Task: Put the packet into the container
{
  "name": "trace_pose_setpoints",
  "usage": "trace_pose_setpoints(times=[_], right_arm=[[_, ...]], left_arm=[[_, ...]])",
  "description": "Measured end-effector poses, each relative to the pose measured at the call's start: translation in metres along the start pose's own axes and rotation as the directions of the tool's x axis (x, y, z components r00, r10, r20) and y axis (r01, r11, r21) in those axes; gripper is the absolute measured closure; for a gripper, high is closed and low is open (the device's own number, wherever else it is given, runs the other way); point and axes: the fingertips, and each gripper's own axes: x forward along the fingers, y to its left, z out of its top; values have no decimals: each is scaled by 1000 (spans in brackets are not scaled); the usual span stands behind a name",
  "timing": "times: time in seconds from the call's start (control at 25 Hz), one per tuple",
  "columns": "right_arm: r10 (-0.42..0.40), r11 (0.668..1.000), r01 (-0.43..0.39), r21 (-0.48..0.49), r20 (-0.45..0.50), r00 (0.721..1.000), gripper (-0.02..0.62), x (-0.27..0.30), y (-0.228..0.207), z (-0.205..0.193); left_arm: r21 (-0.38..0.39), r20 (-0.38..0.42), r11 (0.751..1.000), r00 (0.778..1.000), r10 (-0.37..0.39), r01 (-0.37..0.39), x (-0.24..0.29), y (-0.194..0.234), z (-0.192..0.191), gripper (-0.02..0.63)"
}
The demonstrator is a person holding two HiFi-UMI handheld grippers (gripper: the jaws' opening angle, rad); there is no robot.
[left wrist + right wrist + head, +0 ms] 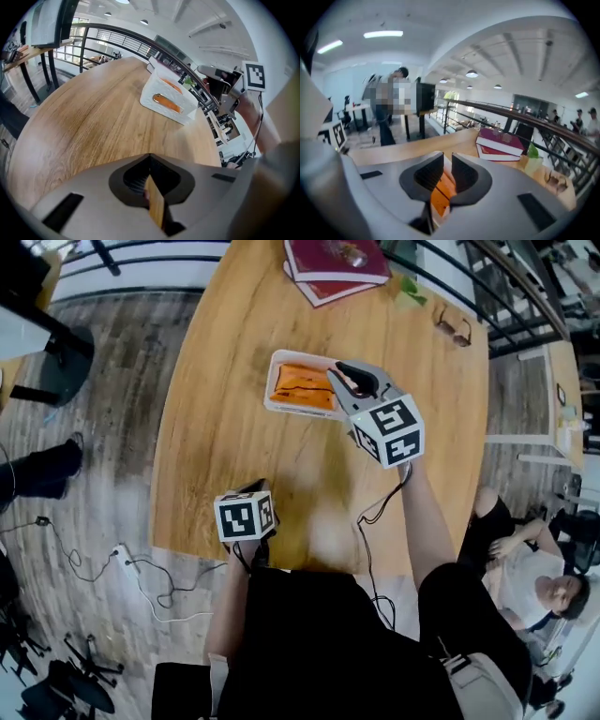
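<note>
A white container [272, 381] stands on the round wooden table [234, 427], and the orange packet [302, 382] lies flat inside it. My right gripper [345, 373] hovers over the container's right end. Its jaws stand a narrow gap apart with nothing pressed between them. In the right gripper view [447, 157] the packet [440, 194] shows below through that gap. My left gripper [251, 491] rests near the table's front edge, well short of the container. In its own view [150, 157] the jaws meet, empty, and the container [159, 108] sits far ahead.
Two red books [333, 263] lie stacked at the table's far edge, with a green item [408, 287] and glasses [455, 329] to their right. A person [534, 568] sits on the floor at the right. Cables [141, 577] trail on the floor at the left.
</note>
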Motion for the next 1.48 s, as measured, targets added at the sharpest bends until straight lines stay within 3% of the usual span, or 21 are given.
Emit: trace_pose_setpoints(times=[0.12, 0.28, 0.4, 0.48, 0.56, 0.64, 0.68, 0.76, 0.84, 0.92, 1.0, 1.04, 1.08, 1.16, 1.2, 1.24, 1.28, 1.32, 1.36, 1.48], right_arm=[[-137, 968, 98, 232, 156, 978, 582, -45, -15, 6], [-329, 875, 212, 434, 214, 920, 583, -124, -36, -21], [-372, 802, 259, 538, 110, 922, 583, -180, -19, -96], [-428, 714, 349, 608, -16, 904, 584, -221, 1, -162], [-465, 594, 415, 689, -126, 876, 584, -266, 37, -216], [-483, 456, 456, 764, -218, 848, 584, -313, 100, -266], [-511, 379, 496, 781, -271, 816, 584, -338, 131, -292], [-575, 220, 591, 776, -386, 721, 584, -382, 183, -345], [-580, 71, 642, 763, -492, 649, 584, -409, 233, -397], [-491, -106, 667, 737, -622, 609, 584, -438, 306, -458], [-324, -280, 707, 649, -757, 567, 584, -479, 404, -523], [-226, -356, 728, 586, -810, 542, 584, -502, 456, -551], [-115, -423, 753, 504, -854, 508, 584, -525, 511, -576], [112, -525, 790, 317, -895, 433, 584, -552, 605, -608], [159, -564, 778, 277, -888, 432, 584, -547, 629, -614], [151, -597, 749, 288, -876, 458, 584, -533, 634, -615], [110, -618, 712, 334, -860, 498, 584, -517, 630, -609], [64, -621, 682, 387, -842, 536, 584, -504, 625, -600], [30, -603, 671, 431, -829, 559, 584, -497, 626, -592], [-33, -498, 691, 523, -808, 588, 584, -487, 642, -575]], left_arm=[[83, -13, 996, 1000, -7, 8, 4, -9, 6, 595], [257, -54, 965, 998, -43, 55, 23, -32, 19, 595], [336, -91, 938, 994, -56, 83, 40, -55, -13, 595], [417, -133, 901, 988, -73, 123, 51, -78, -26, 595], [502, -175, 852, 982, -72, 152, 45, -104, -39, 595], [568, -230, 801, 971, -67, 190, 32, -124, -80, 595], [604, -264, 764, 961, -78, 228, 34, -135, -103, 595], [662, -328, 680, 938, -115, 315, 49, -161, -142, 595], [683, -385, 627, 914, -127, 375, 58, -180, -174, 595], [669, -472, 600, 874, -113, 439, 56, -186, -224, 595], [646, -586, 542, 805, -99, 537, 39, -192, -292, 595], [643, -637, 489, 766, -87, 590, 26, -197, -326, 595], [646, -678, 420, 732, -68, 637, 16, -201, -356, 595], [670, -719, 263, 695, 1, 694, 10, -201, -394, 595], [684, -722, 192, 690, 47, 703, 16, -196, -400, 595], [692, -721, 141, 686, 97, 708, 26, -191, -403, 595], [691, -722, 118, 676, 148, 713, 35, -183, -408, 595], [681, -729, 122, 654, 201, 722, 43, -171, -418, 595], [665, -741, 145, 622, 253, 732, 49, -155, -436, 595], [599, -778, 236, 486, 398, 765, 57, -97, -508, 595]])
